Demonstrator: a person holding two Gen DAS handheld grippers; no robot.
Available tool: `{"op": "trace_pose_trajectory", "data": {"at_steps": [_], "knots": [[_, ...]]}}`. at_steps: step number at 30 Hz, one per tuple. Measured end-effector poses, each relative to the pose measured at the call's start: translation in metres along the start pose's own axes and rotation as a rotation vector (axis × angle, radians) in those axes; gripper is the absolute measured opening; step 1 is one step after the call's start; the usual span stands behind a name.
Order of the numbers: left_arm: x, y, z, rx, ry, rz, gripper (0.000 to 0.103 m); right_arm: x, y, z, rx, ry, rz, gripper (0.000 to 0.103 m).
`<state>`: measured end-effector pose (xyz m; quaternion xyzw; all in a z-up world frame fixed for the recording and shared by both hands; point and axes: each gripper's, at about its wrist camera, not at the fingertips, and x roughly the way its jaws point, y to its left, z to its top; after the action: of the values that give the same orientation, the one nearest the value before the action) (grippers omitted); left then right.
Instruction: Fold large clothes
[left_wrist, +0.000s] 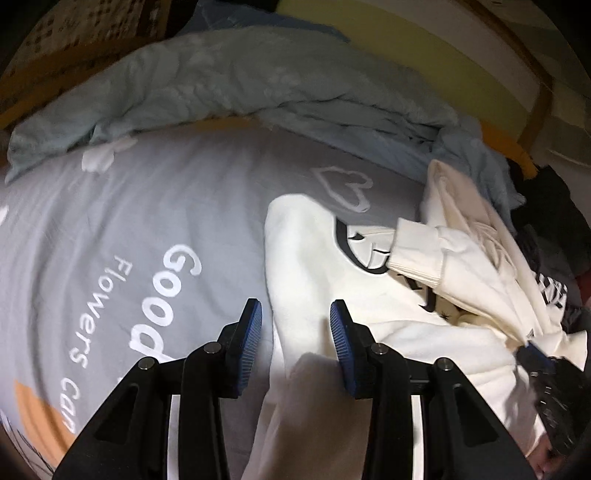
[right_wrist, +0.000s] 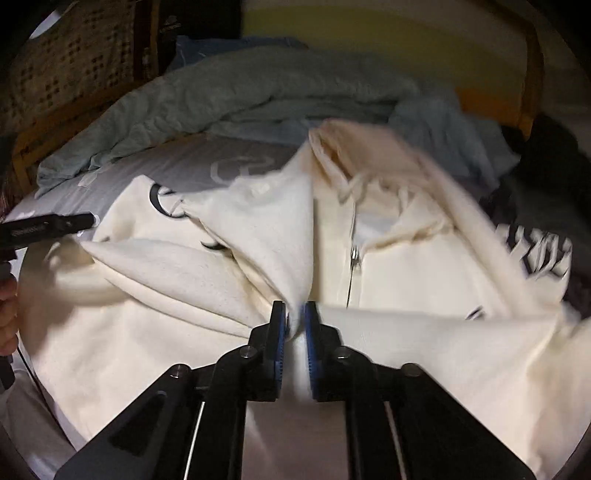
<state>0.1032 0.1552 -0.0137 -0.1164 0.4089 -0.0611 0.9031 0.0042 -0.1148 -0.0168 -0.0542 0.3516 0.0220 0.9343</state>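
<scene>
**Right tool pinches the hoodie; left tool gapes over its edge**

The cream fleece zip-up hoodie (right_wrist: 207, 280) lies crumpled on the grey printed bed cover (left_wrist: 122, 206), spreading ahead of both tools. The right tool (right_wrist: 294, 321) has its blue pads nearly together, pinching a gathered fold of the cream fabric between them. The left tool (left_wrist: 295, 325) stands partly open; a strip of the hoodie's edge runs beneath the gap, though whether the pads touch it cannot be told. A rumpled pale blue quilt (left_wrist: 229, 85) is heaped beyond the hoodie, farther from both tools.
</scene>
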Motion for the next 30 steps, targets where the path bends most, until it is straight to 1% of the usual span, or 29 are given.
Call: {"op": "trace_pose_trajectory", "data": {"at_steps": [3,5,7,8,9,11,12,13,14,16,17,18,19,20,22,23,24,25,26,27,28,30], "knots": [[0.017,0.013,0.001,-0.086,0.048,0.015,0.037,-0.007,0.009,0.02,-0.042,-0.053,0.018,0.014],[0.023,0.019,0.0,-0.127,0.068,0.021,0.039,-0.006,0.018,0.037,-0.08,-0.078,0.038,0.014],[0.027,0.02,0.0,-0.137,0.069,0.039,0.039,-0.002,0.033,0.052,-0.138,-0.08,0.07,0.021],[0.029,0.019,0.0,-0.131,0.069,0.049,0.039,0.006,0.04,0.059,-0.173,-0.072,0.081,0.031],[0.029,0.017,-0.001,-0.121,0.067,0.062,0.039,0.015,0.047,0.066,-0.2,-0.059,0.087,0.038],[0.031,0.013,-0.002,-0.097,0.064,0.082,0.04,0.03,0.059,0.076,-0.225,-0.054,0.057,0.04],[0.031,0.012,-0.003,-0.089,0.063,0.089,0.039,0.039,0.064,0.081,-0.231,-0.057,0.019,0.042],[0.031,0.011,-0.003,-0.085,0.061,0.091,0.039,0.05,0.071,0.086,-0.247,-0.045,-0.013,0.042],[0.031,0.01,-0.002,-0.085,0.061,0.093,0.04,0.056,0.076,0.088,-0.261,-0.034,-0.008,0.042],[0.031,0.01,-0.002,-0.081,0.058,0.107,0.041,0.073,0.092,0.089,-0.334,0.023,0.027,0.047],[0.031,0.009,-0.003,-0.074,0.057,0.118,0.041,0.079,0.097,0.088,-0.368,0.052,0.042,0.052],[0.032,0.008,-0.002,-0.068,0.055,0.126,0.041,0.087,0.105,0.085,-0.423,0.098,0.063,0.055],[0.032,0.006,-0.002,-0.063,0.052,0.135,0.041,0.092,0.109,0.083,-0.452,0.122,0.068,0.055],[0.032,0.005,-0.002,-0.059,0.05,0.14,0.041,0.097,0.11,0.083,-0.461,0.132,0.05,0.055],[0.034,0.003,-0.001,-0.048,0.05,0.148,0.04,0.106,0.104,0.088,-0.425,0.14,-0.014,0.055],[0.034,0.001,-0.001,-0.04,0.049,0.152,0.039,0.109,0.102,0.089,-0.412,0.146,-0.026,0.053],[0.034,0.0,-0.001,-0.032,0.046,0.156,0.039,0.111,0.097,0.09,-0.399,0.146,-0.021,0.028],[0.034,0.0,-0.002,-0.027,0.044,0.156,0.038,0.111,0.093,0.091,-0.39,0.132,-0.033,0.013],[0.034,-0.001,-0.001,-0.026,0.042,0.155,0.038,0.109,0.09,0.092,-0.379,0.116,-0.059,0.01],[0.033,0.0,-0.001,-0.029,0.041,0.151,0.038,0.103,0.081,0.094,-0.354,0.083,-0.078,0.01],[0.033,0.0,-0.001,-0.032,0.04,0.147,0.038,0.088,0.068,0.097,-0.305,0.024,-0.08,0.01],[0.032,0.0,-0.001,-0.033,0.036,0.148,0.038,0.062,0.044,0.101,-0.246,-0.062,-0.097,0.01]]}}
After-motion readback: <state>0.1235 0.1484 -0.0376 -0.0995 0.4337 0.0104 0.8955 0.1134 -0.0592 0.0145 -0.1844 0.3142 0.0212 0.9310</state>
